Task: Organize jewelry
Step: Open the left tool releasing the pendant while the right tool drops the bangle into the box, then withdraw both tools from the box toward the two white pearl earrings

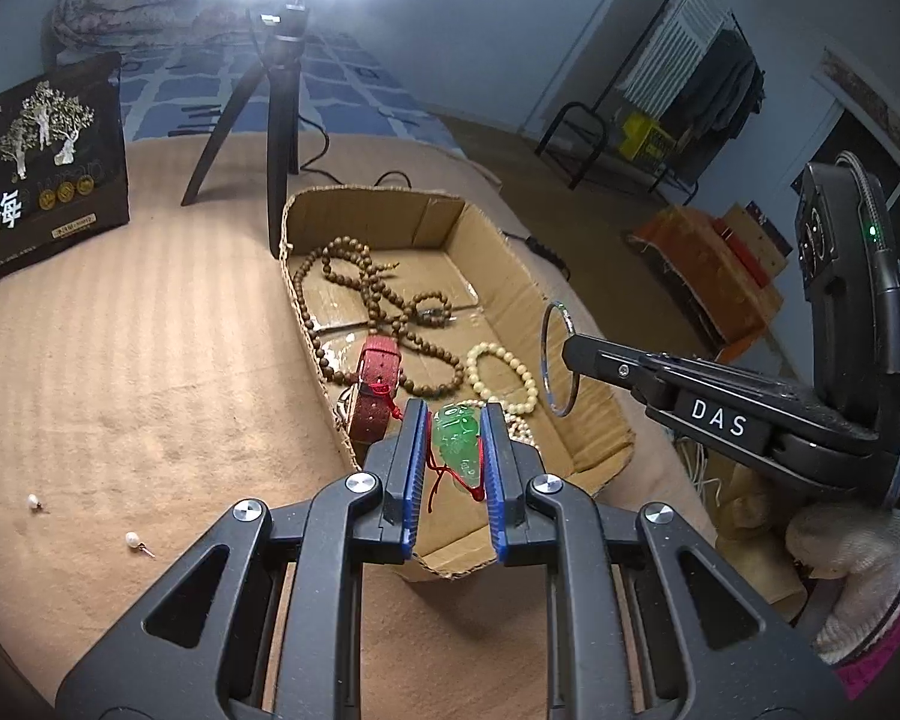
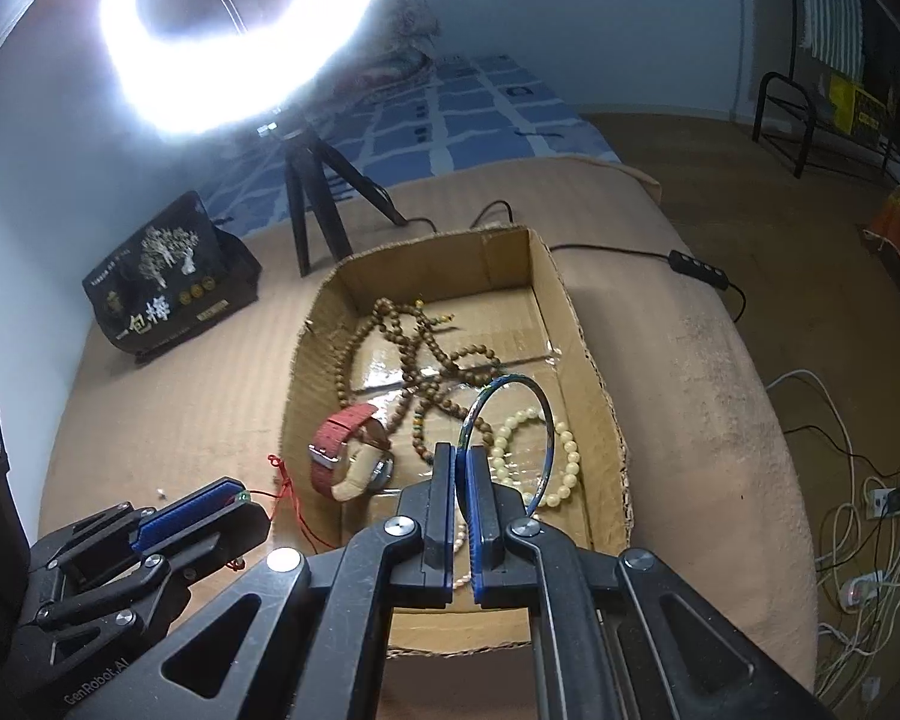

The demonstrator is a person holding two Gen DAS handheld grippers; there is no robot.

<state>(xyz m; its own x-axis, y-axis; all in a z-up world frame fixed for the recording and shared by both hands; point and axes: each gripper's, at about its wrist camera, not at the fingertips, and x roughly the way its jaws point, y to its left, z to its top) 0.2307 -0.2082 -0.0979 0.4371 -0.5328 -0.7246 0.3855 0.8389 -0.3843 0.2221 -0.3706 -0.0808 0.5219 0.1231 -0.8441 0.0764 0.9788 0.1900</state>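
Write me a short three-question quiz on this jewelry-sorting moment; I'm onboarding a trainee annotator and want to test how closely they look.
1. True or false: the left gripper holds a green pendant on a red cord.
2. What does the right gripper hold? A) a thin metal bangle B) the red-strapped watch C) the cream bead bracelet
3. Fill in: two pearl earrings lie on the tan blanket, outside the cardboard ____.

Key: 1 true; 2 A; 3 box.
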